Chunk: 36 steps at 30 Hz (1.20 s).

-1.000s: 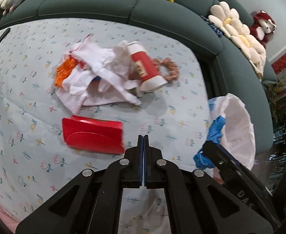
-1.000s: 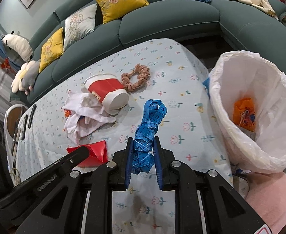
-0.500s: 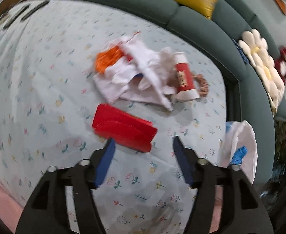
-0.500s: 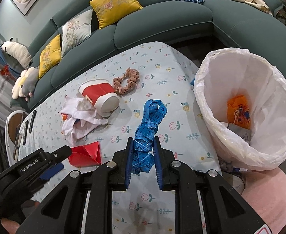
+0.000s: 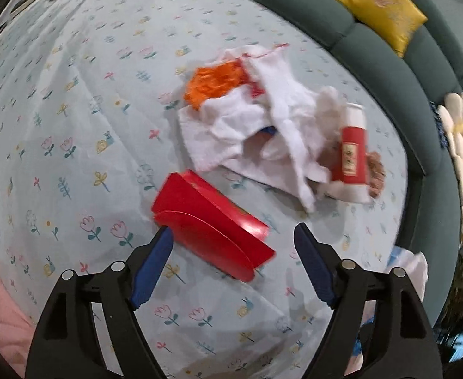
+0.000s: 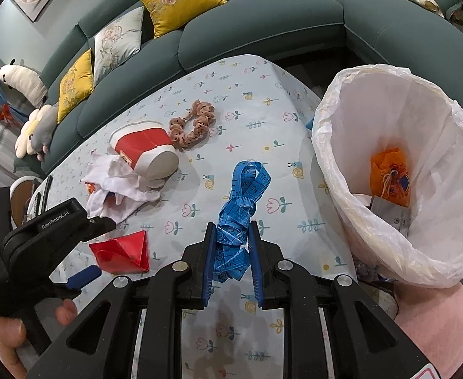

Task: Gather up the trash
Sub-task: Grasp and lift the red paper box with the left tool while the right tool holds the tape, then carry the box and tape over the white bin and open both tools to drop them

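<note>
1. Done: crumpled orange wrapper (image 6: 389, 173) lies in white-lined bin (image 6: 351, 158) off the table's right edge.
2. Right gripper (image 6: 231, 246) clenches bunched blue measuring tape (image 6: 240, 202), not yet binned.
3. Left gripper (image 5: 231, 252), jaws opening, straddles folded red paper carton (image 5: 212, 227) near the table's front edge; ungrasped.
4. Left: white tissue heap (image 5: 256, 132).

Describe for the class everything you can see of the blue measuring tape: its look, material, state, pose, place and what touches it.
The blue measuring tape is a soft, flexible band printed with black numbers and tick marks. It is bunched and tangled rather than rolled, with a loop sticking out ahead of the right gripper, whose blue-padded fingers are shut on its lower part. It sits over the flowered tablecloth, beside the white-lined trash bin; whether the loop rests on the cloth cannot be told.
</note>
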### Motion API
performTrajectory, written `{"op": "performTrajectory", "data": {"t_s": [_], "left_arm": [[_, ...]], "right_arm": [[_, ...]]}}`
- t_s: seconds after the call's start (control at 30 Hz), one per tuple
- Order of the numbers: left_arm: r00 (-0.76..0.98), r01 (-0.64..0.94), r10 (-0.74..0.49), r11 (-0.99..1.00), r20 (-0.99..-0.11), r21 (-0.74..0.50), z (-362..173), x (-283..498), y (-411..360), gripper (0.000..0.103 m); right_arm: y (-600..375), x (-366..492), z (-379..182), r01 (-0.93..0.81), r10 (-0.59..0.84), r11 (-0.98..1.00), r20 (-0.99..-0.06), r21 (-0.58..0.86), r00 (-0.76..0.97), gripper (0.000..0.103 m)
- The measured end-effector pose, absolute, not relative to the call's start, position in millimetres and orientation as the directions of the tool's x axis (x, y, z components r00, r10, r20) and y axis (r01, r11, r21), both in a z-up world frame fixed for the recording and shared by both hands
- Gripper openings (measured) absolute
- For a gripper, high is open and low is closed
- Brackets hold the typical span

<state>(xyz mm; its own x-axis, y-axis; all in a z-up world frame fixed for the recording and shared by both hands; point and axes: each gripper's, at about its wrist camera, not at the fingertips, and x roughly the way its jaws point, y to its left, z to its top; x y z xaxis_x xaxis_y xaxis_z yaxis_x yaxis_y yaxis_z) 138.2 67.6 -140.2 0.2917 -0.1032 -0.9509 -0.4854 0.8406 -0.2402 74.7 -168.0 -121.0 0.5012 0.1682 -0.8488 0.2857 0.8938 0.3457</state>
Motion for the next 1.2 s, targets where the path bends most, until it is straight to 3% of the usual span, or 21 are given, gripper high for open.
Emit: {"op": "performTrajectory", "data": {"t_s": [0.03, 0.13, 0.2, 0.3, 0.37, 0.47, 1.2], "left_arm": [[0.277, -0.491, -0.103, 0.839, -0.955, -0.233, -143.6, 138.2, 69.2, 0.072], [0.232, -0.487, -0.154, 0.836, -0.961, -0.252, -158.4, 132.1, 74.7, 0.049], [0.226, -0.475, -0.179, 0.838, -0.957, -0.269, -161.8, 125.9, 76.7, 0.043], [0.245, -0.398, -0.197, 0.872, -0.949, -0.284, -156.7, 117.2, 71.2, 0.028], [0.261, -0.34, -0.2, 0.896, -0.944, -0.284, -149.4, 112.9, 65.4, 0.012], [0.274, -0.266, -0.222, 0.918, -0.936, -0.295, -139.5, 111.0, 55.9, 0.0], [0.347, 0.115, -0.301, 0.954, -0.888, -0.278, -81.2, 90.6, -56.4, 0.0]], "right_arm": [[-167.6, 75.7, -122.5, 0.286, 0.17, 0.893, -0.85, 0.347, 0.498, 0.019], [-164.8, 76.9, -126.0, 0.282, 0.175, 0.895, -0.854, 0.345, 0.49, 0.019], [-161.6, 76.2, -127.2, 0.276, 0.175, 0.899, -0.857, 0.34, 0.485, 0.019], [-158.0, 74.6, -126.9, 0.271, 0.176, 0.902, -0.859, 0.337, 0.482, 0.019], [-154.9, 72.9, -125.0, 0.265, 0.175, 0.905, -0.858, 0.334, 0.482, 0.019], [-150.3, 69.4, -120.2, 0.258, 0.176, 0.906, -0.854, 0.335, 0.49, 0.019], [-201.1, 34.9, -75.6, 0.317, 0.1, 0.883, -0.798, 0.347, 0.594, 0.019]]}}
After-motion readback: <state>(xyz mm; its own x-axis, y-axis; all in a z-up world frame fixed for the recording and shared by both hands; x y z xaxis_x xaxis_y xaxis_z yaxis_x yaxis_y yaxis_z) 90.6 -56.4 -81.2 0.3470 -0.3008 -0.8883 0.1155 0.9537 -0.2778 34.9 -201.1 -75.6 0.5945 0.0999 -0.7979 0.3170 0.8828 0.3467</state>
